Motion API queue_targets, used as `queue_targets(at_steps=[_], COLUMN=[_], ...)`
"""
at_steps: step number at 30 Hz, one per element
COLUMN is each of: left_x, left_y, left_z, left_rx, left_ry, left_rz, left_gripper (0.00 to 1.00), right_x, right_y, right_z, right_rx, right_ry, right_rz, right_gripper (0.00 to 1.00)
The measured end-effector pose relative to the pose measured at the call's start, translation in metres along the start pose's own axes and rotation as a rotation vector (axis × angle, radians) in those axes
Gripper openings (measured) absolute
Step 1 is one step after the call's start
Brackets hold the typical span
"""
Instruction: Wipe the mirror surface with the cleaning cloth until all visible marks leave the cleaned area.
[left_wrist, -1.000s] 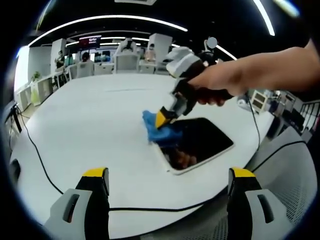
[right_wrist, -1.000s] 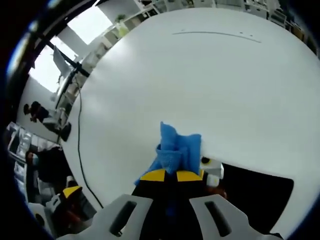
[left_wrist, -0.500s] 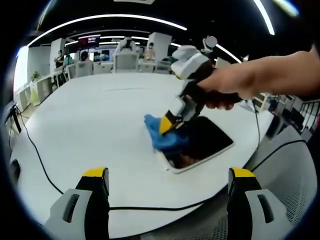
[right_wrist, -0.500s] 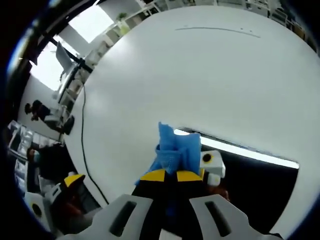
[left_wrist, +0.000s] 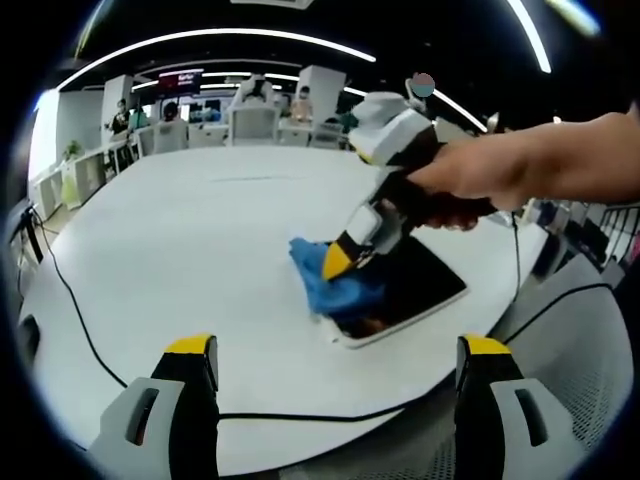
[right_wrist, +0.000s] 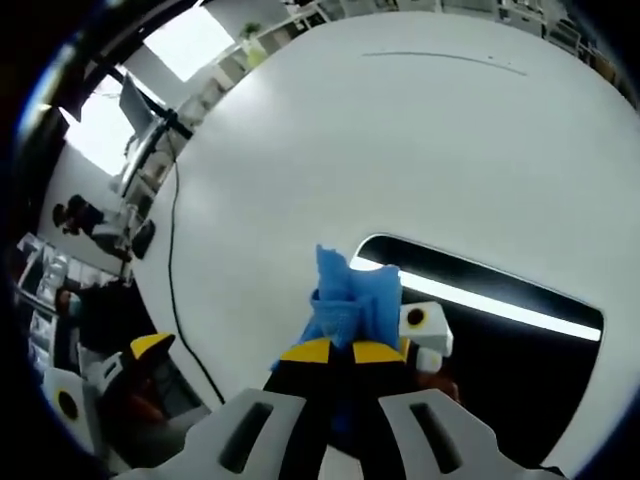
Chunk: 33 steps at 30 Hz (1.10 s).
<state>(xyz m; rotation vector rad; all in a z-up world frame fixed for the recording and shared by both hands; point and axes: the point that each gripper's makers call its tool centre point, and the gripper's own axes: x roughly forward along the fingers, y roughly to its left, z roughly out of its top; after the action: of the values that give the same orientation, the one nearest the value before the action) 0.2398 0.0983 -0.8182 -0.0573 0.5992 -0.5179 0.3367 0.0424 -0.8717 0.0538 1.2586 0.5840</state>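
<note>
A rectangular mirror (left_wrist: 415, 288) with a white frame lies flat on the white table (left_wrist: 180, 250), its dark glass reflecting the ceiling. The blue cleaning cloth (left_wrist: 330, 285) is pressed on the mirror's left end, with my right gripper (left_wrist: 338, 262) shut on it and a hand holding that gripper from the right. In the right gripper view the cloth (right_wrist: 350, 295) sticks up from my shut right gripper (right_wrist: 340, 350) over the mirror (right_wrist: 500, 330), whose glass reflects a bright light strip. My left gripper (left_wrist: 338, 350) stands open near the table's front edge, nothing between its jaws.
A black cable (left_wrist: 90, 340) runs along the table's left and front edge. Desks, chairs and seated people (left_wrist: 170, 115) fill the far room. A grey chair (left_wrist: 590, 350) stands at the right. The left gripper (right_wrist: 140, 380) shows at lower left in the right gripper view.
My right gripper has slid the cloth from the mirror's far left corner toward its near edge. More of the mirror glass shows in the right gripper view. The left gripper has stayed still.
</note>
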Motion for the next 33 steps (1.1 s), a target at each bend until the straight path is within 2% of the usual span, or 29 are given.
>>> queue_targets(at_steps=[7,13,17,26,33], left_x=[0.000,0.000,-0.001,-0.001,-0.002], left_y=[0.000,0.001,0.002,-0.001,0.000], left_z=[-0.001,-0.001,-0.002,-0.001,-0.004], left_rx=[0.006,0.004,0.000,0.011,0.012], left_ry=[0.008,0.008,0.012,0.006,0.023], left_rz=[0.002,0.004,0.013,0.000,0.005], left_gripper=[0.99,0.99,0.99,1.00,1.00], right_x=[0.002,-0.008,-0.018,-0.037,-0.051], right_y=[-0.001,-0.016,-0.033,-0.070,-0.095], right_z=[0.002,-0.006,-0.011,-0.023,-0.033], right_rx=[-0.011,-0.015,0.039,0.083,0.077], right_ry=[-0.013,-0.017,-0.028,-0.042,-0.043], right_rz=[0.007,0.010,0.009,-0.012,-0.035], right_gripper=[0.00,0.00,0.00,0.00,0.00])
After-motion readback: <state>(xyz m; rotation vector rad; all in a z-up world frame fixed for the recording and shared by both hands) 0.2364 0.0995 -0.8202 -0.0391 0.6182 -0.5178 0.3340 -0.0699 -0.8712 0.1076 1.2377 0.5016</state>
